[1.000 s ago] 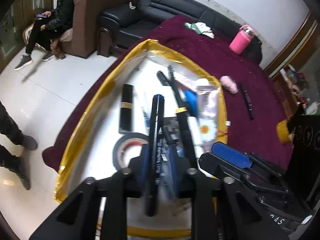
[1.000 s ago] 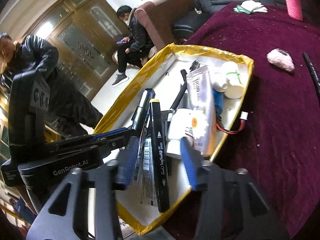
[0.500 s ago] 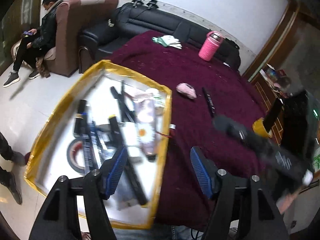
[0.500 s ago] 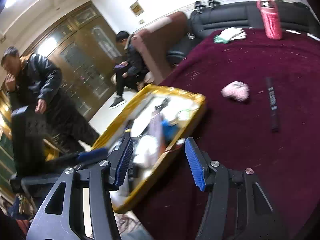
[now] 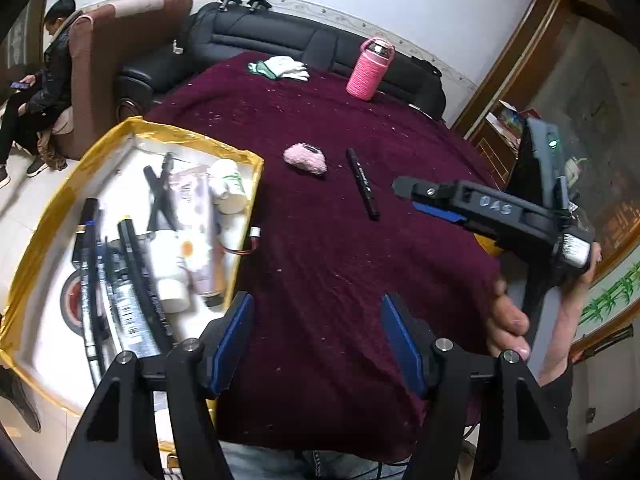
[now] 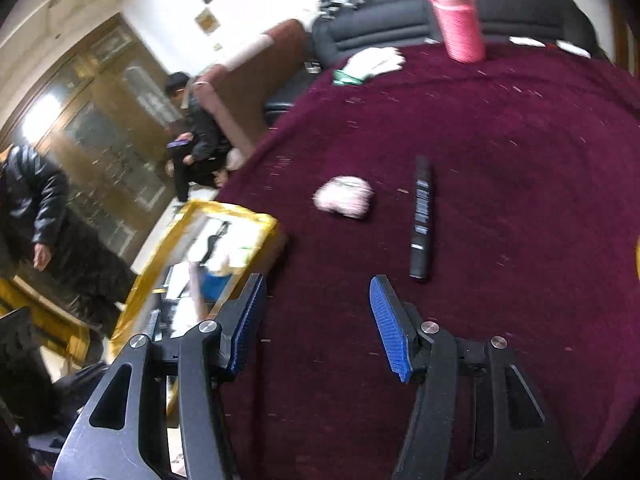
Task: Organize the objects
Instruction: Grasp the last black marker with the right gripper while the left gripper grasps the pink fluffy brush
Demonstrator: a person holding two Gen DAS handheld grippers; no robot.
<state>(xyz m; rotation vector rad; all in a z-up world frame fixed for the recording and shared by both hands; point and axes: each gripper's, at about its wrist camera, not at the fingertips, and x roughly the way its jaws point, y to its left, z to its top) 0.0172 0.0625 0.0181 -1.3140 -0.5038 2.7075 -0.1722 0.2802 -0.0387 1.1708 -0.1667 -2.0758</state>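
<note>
A yellow-rimmed white tray (image 5: 132, 124) at the table's left edge holds several pens, tubes and small bottles; it also shows in the right wrist view (image 6: 236, 216). A black marker (image 5: 362, 184) and a pink fluffy object (image 5: 305, 158) lie on the maroon tablecloth (image 5: 320, 240); both show in the right wrist view, the marker (image 6: 422, 216) and the fluffy object (image 6: 344, 197). My left gripper (image 5: 316, 340) is open and empty over the cloth, right of the tray. My right gripper (image 6: 318, 320) is open and empty, just short of the marker; it shows in the left wrist view (image 5: 432, 200).
A pink bottle (image 5: 370, 68) and white gloves (image 5: 286, 68) sit at the table's far edge. A black sofa (image 5: 280, 36) and brown armchair (image 5: 120, 44) stand behind. One person sits at far left (image 5: 44, 64), another stands by the doors (image 6: 36, 208).
Both grippers let go of the pens in the tray, opened and swung right, away from the tray and out over the cloth. The right gripper now faces the black marker.
</note>
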